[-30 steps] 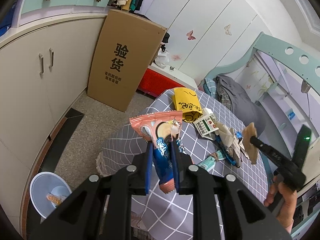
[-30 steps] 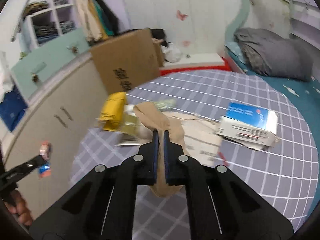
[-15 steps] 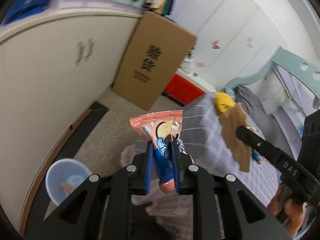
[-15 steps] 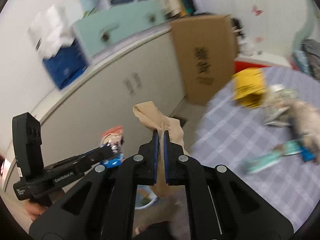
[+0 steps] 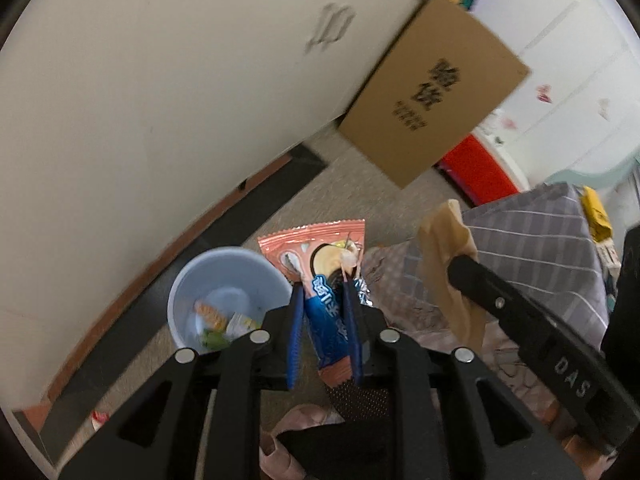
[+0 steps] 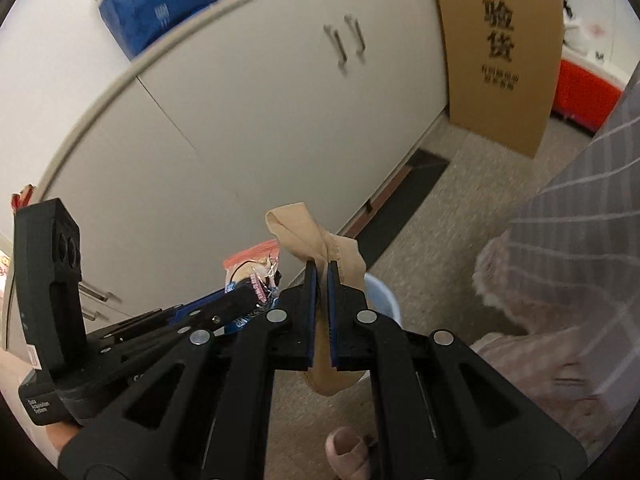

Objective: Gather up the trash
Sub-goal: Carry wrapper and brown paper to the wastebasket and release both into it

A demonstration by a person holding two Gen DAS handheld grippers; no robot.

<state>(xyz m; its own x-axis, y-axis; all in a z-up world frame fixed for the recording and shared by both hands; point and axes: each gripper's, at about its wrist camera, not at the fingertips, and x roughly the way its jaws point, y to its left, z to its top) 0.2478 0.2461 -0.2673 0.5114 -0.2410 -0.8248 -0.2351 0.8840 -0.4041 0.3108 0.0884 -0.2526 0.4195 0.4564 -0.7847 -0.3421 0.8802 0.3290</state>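
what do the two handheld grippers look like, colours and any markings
Both are matte black plastic. The left gripper and the right gripper each have two flat fingers lined with blue pads and round silver fasteners at the linkage joints. The right one's finger shows white "DAS" lettering in the left wrist view. The left one carries a boxy black block on top, with small white print on its body.

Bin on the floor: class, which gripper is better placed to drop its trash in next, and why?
Probably left. The left gripper, jaws opening around the snack wrapper, hangs right beside the blue bin. The right gripper, clamping tan paper, sits further off toward the table.
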